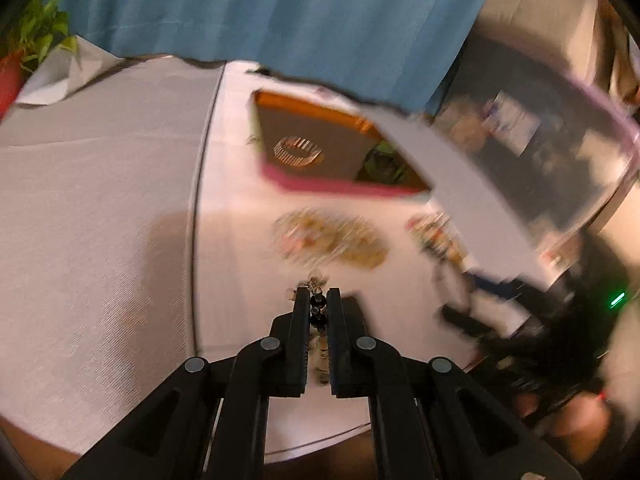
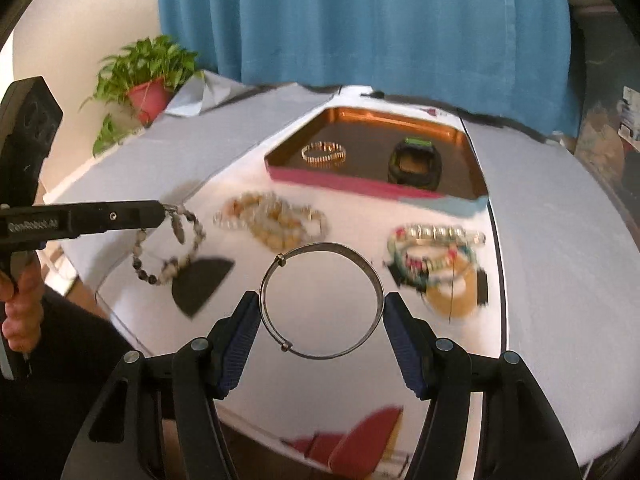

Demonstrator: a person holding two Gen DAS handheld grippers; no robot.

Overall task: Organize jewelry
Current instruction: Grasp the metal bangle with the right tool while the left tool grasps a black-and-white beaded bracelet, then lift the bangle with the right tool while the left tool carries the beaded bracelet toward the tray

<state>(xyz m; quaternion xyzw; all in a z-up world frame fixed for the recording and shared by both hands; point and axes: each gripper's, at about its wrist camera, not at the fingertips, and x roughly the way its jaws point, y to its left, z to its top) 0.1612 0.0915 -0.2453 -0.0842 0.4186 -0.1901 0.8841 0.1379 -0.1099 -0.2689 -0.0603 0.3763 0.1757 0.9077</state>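
My left gripper is shut on a bracelet of dark and pale beads. In the right wrist view that bracelet hangs from the left gripper above the table's left edge. My right gripper holds a thin silver bangle flat, both blue pads pressing on its sides. Beyond it stands a pink-walled tray with a copper lining, holding a gold link bracelet and a black-and-green watch. The left wrist view is blurred but shows the tray ahead.
Two heaps of jewelry lie on the white cloth in front of the tray: cream beaded bracelets and a colourful pile. A potted plant stands at the back left before a blue curtain. A dark flat patch lies near the table's left edge.
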